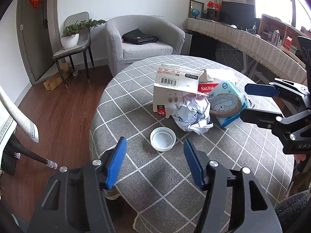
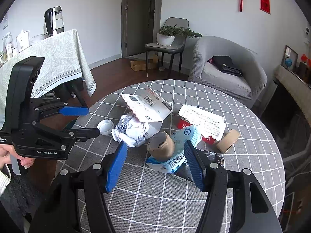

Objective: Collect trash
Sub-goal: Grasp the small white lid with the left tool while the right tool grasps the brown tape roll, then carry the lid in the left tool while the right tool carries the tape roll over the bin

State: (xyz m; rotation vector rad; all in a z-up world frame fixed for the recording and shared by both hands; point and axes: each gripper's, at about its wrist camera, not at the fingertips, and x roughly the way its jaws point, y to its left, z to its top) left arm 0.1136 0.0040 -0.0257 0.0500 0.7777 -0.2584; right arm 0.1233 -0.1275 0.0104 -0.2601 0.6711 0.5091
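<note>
Trash lies on a round table with a grey checked cloth (image 1: 165, 186). A white bottle cap (image 1: 162, 138) sits just beyond my left gripper (image 1: 155, 140), which is open with its tips on either side of the cap and not touching it. Behind the cap are crumpled paper (image 1: 192, 114), a torn white carton (image 1: 175, 89) and a red SanDisk pack (image 1: 208, 87). My right gripper (image 2: 155, 143) is open around a cardboard tube (image 2: 161, 145) that rests on a blue tissue pack (image 2: 187, 136). The pads do not press on the tube.
A cardboard scrap (image 2: 229, 139) and a dark foil wrapper (image 2: 212, 160) lie right of the tissue pack. Beyond the table are a grey armchair (image 1: 143, 38) holding a black bag, a chair with a potted plant (image 1: 70, 38), and a draped side table (image 2: 58, 58).
</note>
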